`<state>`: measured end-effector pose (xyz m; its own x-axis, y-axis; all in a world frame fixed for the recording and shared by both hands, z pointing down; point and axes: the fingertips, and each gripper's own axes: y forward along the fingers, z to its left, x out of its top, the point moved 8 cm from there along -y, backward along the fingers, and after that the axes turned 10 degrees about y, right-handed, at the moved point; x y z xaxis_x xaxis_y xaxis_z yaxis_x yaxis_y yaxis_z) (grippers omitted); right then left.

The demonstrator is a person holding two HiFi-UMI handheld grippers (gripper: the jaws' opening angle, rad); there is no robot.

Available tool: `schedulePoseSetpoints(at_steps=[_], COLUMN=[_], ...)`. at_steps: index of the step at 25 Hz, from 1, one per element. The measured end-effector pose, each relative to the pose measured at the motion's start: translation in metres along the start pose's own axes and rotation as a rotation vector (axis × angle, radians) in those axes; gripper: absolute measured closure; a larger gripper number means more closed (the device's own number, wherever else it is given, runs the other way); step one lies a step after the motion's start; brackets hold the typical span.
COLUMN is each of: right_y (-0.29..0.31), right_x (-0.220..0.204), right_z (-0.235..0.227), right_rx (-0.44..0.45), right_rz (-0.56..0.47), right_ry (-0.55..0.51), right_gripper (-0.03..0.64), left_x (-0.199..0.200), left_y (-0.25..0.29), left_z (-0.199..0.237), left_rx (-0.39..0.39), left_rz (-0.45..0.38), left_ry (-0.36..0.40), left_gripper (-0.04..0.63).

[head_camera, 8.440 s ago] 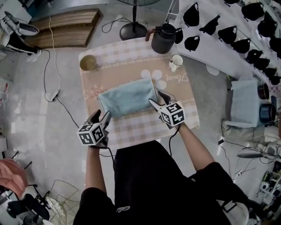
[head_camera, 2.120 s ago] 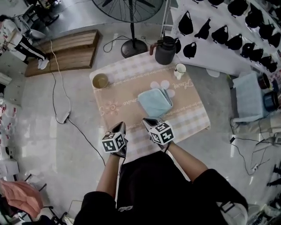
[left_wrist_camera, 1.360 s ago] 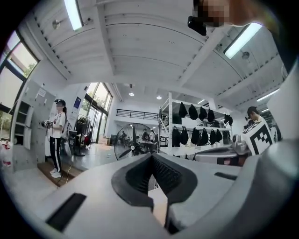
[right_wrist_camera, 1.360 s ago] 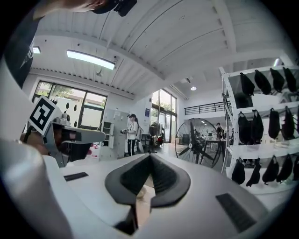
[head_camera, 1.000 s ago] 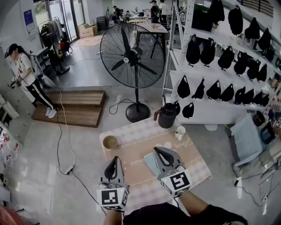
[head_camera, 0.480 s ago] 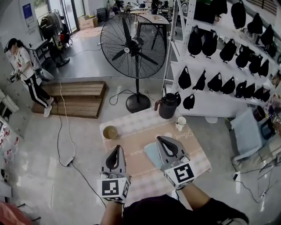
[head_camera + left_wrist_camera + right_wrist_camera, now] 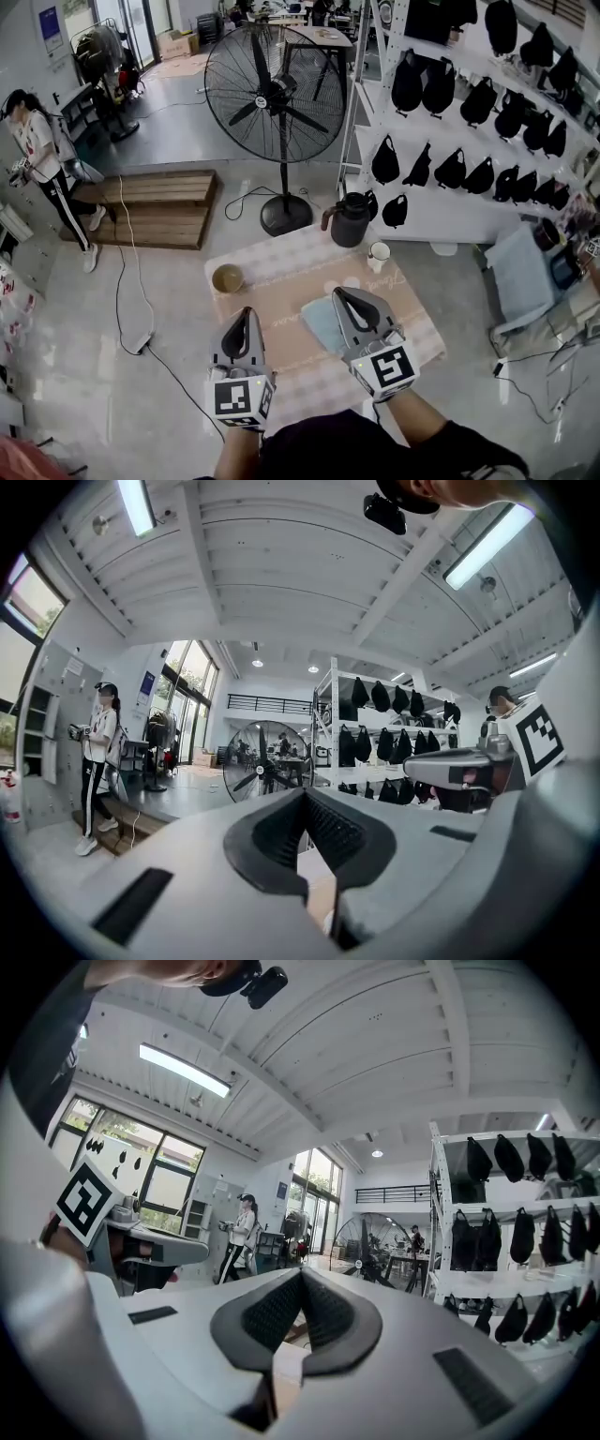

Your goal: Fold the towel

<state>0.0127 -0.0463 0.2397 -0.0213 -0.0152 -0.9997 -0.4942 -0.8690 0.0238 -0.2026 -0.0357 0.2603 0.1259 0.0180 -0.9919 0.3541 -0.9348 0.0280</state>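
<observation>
Read the left gripper (image 7: 247, 316) as fully closed, pads meeting, nothing pinched. Read the right gripper (image 7: 343, 298) the same way: closed and empty. Note both held level over the near part of the table (image 7: 272, 305), apparently clear of the cloth.

Find the towel (image 7: 316, 324) just left of the right gripper's jaws in the head view, partly hidden behind them. Recognise it as a compact light-blue stack lying flat on the table. Judge the folding as done or close to done, with neither gripper on the cloth. For the next move, check the stack for loose corners. If any show, open the right jaws, come down on the towel's near edge and re-lay that corner. Otherwise hold clear.

Expect bare table between the two grippers and ahead of the left one, up to the bowl (image 7: 228, 278) well beyond its tip. Keep off the mug (image 7: 379, 256) and kettle (image 7: 350, 218) at the far edge, beyond the right gripper. Allow for the table's side edge out past the right gripper and the floor cable (image 7: 131, 309) off the left gripper's outer side. Disregard the fan (image 7: 272, 89), the rack (image 7: 450, 103) of black bags and the person (image 7: 37, 155) far beyond; none near the work.
</observation>
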Motion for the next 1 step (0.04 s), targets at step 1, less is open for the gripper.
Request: schedulePoseSetpoints(at_steps=[1], right_y=[0.0001], right_x=[-0.0002], right_z=[-0.0004], right_rx=[-0.001], right_rz=[0.002], right_ry=[-0.002], right_gripper=[0.617], left_x=[0.0000], left_y=[0.0005], left_z=[0.0004], left_rx=[0.000], left_rz=[-0.002], left_ry=[0.000], left_gripper=[0.591])
